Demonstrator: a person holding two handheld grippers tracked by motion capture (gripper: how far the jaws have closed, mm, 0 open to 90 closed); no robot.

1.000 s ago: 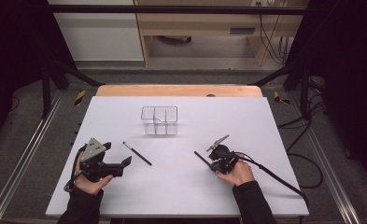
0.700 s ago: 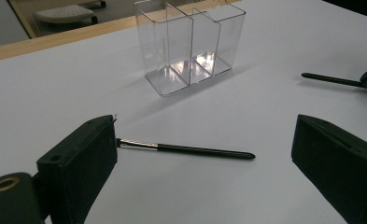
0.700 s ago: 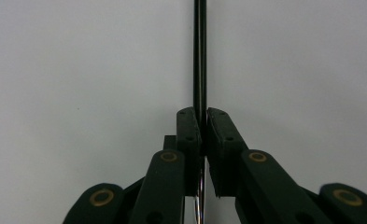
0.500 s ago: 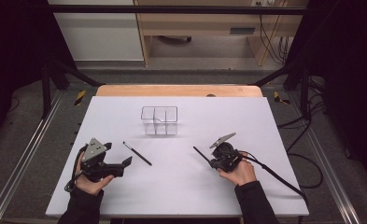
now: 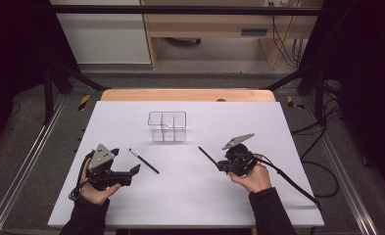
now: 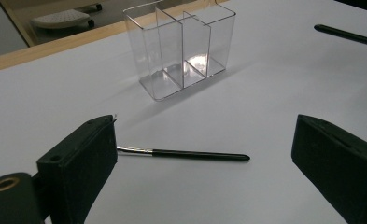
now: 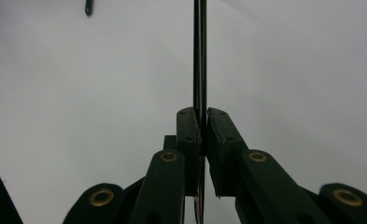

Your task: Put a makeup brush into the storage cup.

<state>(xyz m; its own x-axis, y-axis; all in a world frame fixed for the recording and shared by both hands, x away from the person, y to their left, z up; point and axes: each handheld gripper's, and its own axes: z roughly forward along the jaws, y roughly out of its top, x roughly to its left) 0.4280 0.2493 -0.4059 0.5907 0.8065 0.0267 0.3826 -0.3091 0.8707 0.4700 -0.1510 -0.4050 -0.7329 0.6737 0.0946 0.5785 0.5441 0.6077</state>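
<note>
Right gripper (image 5: 219,164) clamps one brush (image 5: 207,155); the holder (image 5: 167,126) ahead is empty. Left gripper (image 5: 131,171) gapes wide before the second brush (image 5: 144,161).

Right gripper (image 5: 224,164) black, grey plate on top, brass-coloured rivets on the arms; thin black brush (image 7: 200,56) pinched between its pads. Left gripper (image 5: 131,172) black too, matte black pads (image 6: 81,163), one brass rivet. Between those pads lies a second brush (image 6: 190,154): black handle, silver ferrule. Organizer (image 6: 181,46) beyond the fingertips clear, colourless. Table (image 5: 288,127) plain white, far edge light wood. Sleeves black.
</note>
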